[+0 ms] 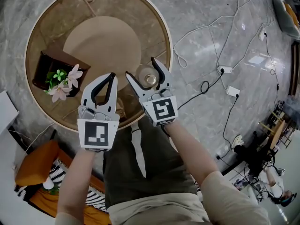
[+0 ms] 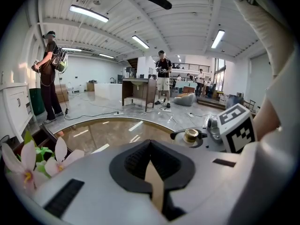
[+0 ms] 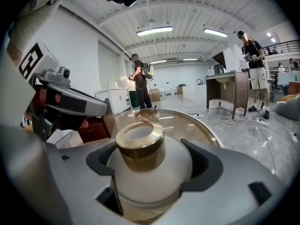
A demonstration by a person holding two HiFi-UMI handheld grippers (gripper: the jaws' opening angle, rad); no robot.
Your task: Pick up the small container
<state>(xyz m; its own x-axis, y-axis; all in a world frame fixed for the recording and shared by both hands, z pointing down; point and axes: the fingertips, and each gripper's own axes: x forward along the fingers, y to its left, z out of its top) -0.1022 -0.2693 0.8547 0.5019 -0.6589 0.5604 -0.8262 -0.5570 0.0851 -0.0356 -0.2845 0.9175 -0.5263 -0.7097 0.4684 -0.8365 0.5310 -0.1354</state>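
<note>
Small container (image 3: 145, 158): a round white body with a gold cap, upright on the glass table (image 1: 101, 36), close to the edge nearest me.
Right tongs (image 1: 140, 67): spread as wide as they go and straddling the container. The body fills nearly the whole gap, and as far as I can see the pads are not yet pressing on it.
Left tongs (image 1: 111, 76): tips pressed together on nothing, hovering just beside the right pair over the table's near edge.
Grip height: I judge the pads should close on the widest part of the white body, not on the cap — a cap grip could slip or tilt it.
Closing: I'd close slowly and evenly, since the body is curved and smooth and may squirt forward if one pad lands first.
Lift: straight up once both pads bear on it — no dragging across the glass.
Clearance: the pink flowers (image 1: 63, 81) and the dark box (image 1: 56, 62) sit well apart on the left, so they shouldn't interfere.
Left tongs' job: I'd keep them out of the way.
</note>
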